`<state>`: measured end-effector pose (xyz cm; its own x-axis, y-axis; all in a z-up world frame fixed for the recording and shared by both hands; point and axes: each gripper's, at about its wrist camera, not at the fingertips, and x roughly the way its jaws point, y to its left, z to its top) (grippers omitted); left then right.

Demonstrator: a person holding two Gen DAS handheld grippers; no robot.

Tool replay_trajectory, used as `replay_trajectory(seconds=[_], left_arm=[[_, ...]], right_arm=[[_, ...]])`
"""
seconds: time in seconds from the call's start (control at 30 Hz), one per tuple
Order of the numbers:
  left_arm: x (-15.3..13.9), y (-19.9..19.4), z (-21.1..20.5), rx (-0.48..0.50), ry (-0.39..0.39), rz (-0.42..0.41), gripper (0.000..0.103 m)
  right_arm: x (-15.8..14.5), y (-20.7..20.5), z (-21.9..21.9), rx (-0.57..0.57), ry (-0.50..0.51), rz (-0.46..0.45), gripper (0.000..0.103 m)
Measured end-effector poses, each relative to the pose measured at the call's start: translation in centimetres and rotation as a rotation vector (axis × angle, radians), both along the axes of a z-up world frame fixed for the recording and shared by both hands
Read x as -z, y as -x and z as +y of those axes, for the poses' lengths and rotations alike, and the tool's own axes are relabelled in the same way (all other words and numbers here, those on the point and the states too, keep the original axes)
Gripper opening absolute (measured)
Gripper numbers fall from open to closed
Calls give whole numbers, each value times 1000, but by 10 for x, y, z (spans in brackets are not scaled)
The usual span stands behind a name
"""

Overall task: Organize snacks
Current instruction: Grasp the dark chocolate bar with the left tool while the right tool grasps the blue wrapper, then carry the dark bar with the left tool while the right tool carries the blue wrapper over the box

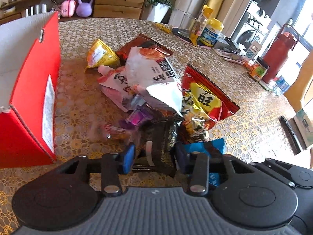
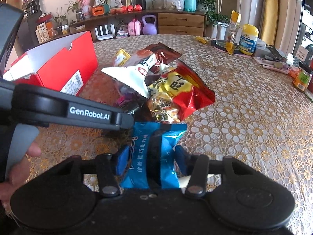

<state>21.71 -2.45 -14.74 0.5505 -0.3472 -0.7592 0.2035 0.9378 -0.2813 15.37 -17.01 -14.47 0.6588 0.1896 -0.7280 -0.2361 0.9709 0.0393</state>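
A heap of snack bags lies mid-table: a white bag (image 1: 152, 74) on top, a red and yellow bag (image 1: 205, 98), a yellow packet (image 1: 101, 54) and a small purple packet (image 1: 137, 116). My left gripper (image 1: 154, 157) straddles a dark packet (image 1: 159, 143) at the heap's near edge. Its right pad touches the packet, and a gap shows at the left pad. My right gripper (image 2: 151, 160) is shut on a crumpled blue packet (image 2: 154, 152), both pads against its sides. An open red box (image 2: 64, 68) stands to the left of the heap.
Far right on the table stand a red flask (image 1: 277, 58), a black-lidded jar (image 1: 259, 70) and a yellow-lidded tub (image 1: 211, 33) on a tray. The left gripper's arm (image 2: 88, 113) crosses the right wrist view, with a person's hand (image 2: 19, 156) below it. A patterned tablecloth (image 2: 244, 107) stretches to the right.
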Motion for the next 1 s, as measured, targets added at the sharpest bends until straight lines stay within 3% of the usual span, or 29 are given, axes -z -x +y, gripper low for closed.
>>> replay_trajectory(seconds=[0.23,0.57,1.0], left_arm=[[-3,1,-2,-4,-17,3,33],[-23,19,9,-43,-3,-23,32],[-67,62,22,-73,-15,-87,32]], right_arm=[[-2,0,1,-6,-3,3,38],[-18,9,-2,8,-16,-24,37],[-63,30,1,-1,-39,-94,37]])
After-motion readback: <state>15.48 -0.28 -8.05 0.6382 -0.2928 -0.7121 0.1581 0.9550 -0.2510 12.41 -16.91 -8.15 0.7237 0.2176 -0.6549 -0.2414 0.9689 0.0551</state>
